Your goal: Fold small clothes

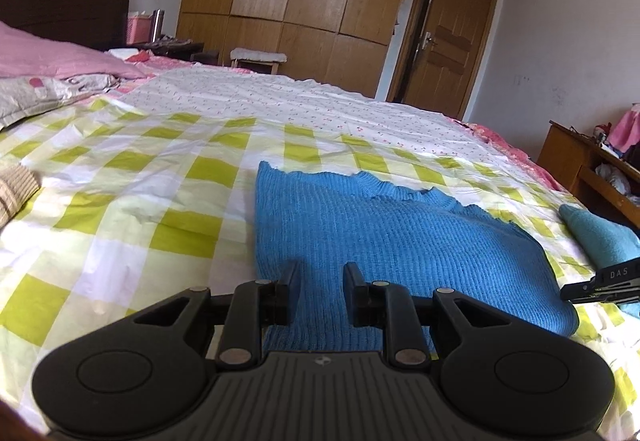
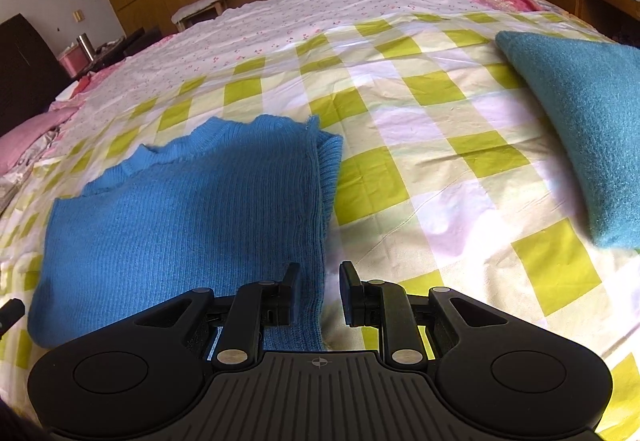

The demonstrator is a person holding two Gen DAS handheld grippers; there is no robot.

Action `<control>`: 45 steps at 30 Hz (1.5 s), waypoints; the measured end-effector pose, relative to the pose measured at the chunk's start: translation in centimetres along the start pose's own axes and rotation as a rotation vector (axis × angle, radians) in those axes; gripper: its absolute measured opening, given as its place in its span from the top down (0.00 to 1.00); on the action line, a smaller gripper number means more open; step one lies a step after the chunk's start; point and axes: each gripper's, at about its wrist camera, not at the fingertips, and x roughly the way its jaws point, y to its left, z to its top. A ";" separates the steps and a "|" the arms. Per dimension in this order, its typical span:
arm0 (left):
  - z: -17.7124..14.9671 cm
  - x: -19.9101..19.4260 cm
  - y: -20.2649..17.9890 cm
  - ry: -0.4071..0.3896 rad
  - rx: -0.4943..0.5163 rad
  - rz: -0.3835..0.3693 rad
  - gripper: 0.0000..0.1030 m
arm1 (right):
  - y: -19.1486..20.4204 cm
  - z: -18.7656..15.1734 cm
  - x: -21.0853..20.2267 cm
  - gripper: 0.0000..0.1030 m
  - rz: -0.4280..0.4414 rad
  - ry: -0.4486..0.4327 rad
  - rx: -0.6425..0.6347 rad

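"DAS", perhaps cut off, stands on the right hand-held gripper (image 1: 600, 287).

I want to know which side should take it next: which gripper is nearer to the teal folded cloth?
Right. The right gripper sits at the blue sweater's right edge, toward the teal folded cloth. The left gripper is over the sweater's middle, farther away.

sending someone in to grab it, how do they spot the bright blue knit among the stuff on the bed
Find the bed's green and white checked sheet. Near its front edge lies the blue sweater, folded into a flat rectangle. Unlike the fuzzy teal cloth beside it, it is bright blue, ribbed, with a wavy neckline at its far end.
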 end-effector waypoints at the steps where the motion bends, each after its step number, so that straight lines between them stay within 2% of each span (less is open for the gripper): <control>1: -0.1 -0.2 -0.4 -0.006 0.016 -0.002 0.72 | -0.3 0.0 -0.1 0.79 0.008 -0.002 0.005; 6: -1.1 -1.3 -3.9 -0.025 0.120 -0.070 0.72 | -2.1 -0.3 -0.4 0.77 0.050 -0.010 0.040; 9: -2.1 -1.7 -7.7 -0.031 0.265 -0.110 0.71 | -3.5 -0.2 -0.8 0.77 0.078 -0.013 0.060; 11: -2.8 -1.8 -10.3 -0.033 0.359 -0.141 0.66 | -4.4 -0.2 -1.1 0.76 0.096 -0.014 0.062; 16: -5.1 -0.9 -16.7 -0.020 0.614 -0.213 0.61 | -6.5 -0.1 -1.6 0.73 0.145 -0.020 0.102; 20: -6.4 0.4 -20.5 -0.011 0.770 -0.238 0.61 | -7.6 0.6 -1.8 0.73 0.201 -0.018 0.147; 25: -7.6 2.2 -23.1 0.011 0.893 -0.241 0.60 | -8.6 1.0 -1.9 0.72 0.238 -0.012 0.168; 33: -9.0 4.3 -25.0 0.005 1.023 -0.203 0.59 | -9.9 1.4 -1.4 0.72 0.281 0.016 0.232; 36: -9.2 4.7 -25.7 -0.020 1.055 -0.184 0.54 | -10.0 1.5 -1.3 0.72 0.289 0.017 0.240; 42: -8.9 5.9 -26.5 -0.028 1.061 -0.157 0.52 | -10.3 1.5 -1.1 0.71 0.321 0.030 0.272; 44: -8.3 6.1 -26.3 -0.005 1.008 -0.164 0.67 | -10.2 1.6 -1.0 0.67 0.326 0.029 0.267; 45: -7.8 6.2 -26.0 0.012 0.968 -0.173 0.70 | -10.2 1.7 -0.9 0.66 0.332 0.030 0.265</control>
